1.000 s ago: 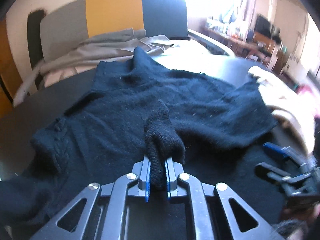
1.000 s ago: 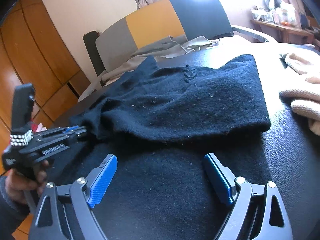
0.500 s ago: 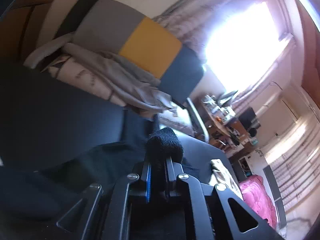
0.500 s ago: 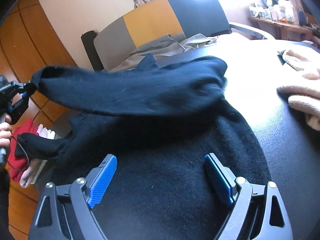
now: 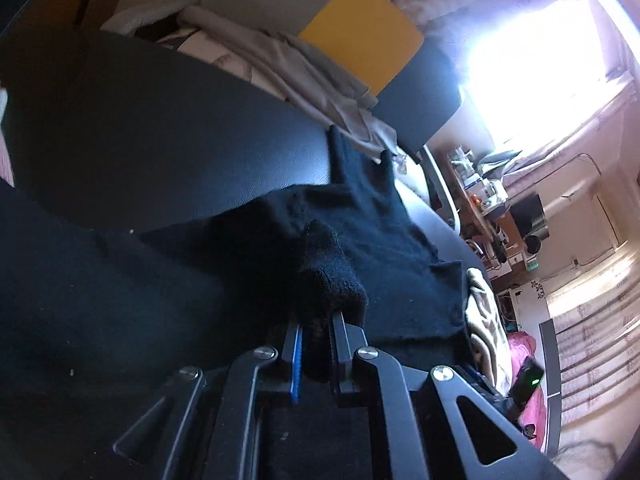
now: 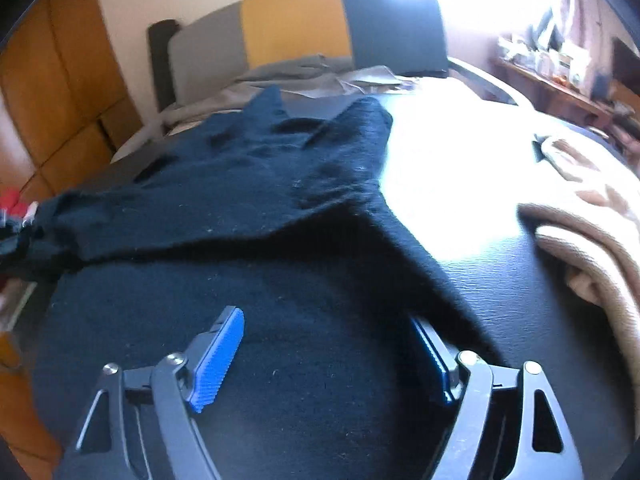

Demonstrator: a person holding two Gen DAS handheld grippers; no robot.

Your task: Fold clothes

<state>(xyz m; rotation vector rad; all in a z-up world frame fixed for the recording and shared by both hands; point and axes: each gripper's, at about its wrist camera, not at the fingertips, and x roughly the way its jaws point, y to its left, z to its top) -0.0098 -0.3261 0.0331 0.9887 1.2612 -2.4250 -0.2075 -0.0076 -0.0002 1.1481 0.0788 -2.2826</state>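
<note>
Sweater on table (folded knit to its right)

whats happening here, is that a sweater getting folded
Yes. A person with a gripper in each hand is folding a black sweater on a dark table. The left gripper is shut on a bunched piece of the knit and holds it out to the side. The right gripper sits over the sweater's near edge, jaws closing but not yet pinching. A beige garment lies off to the right.

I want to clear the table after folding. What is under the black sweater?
The black sweater lies on the dark table, bare beside it near a beige garment. Anything beneath the knit is covered and cannot be seen.
</note>
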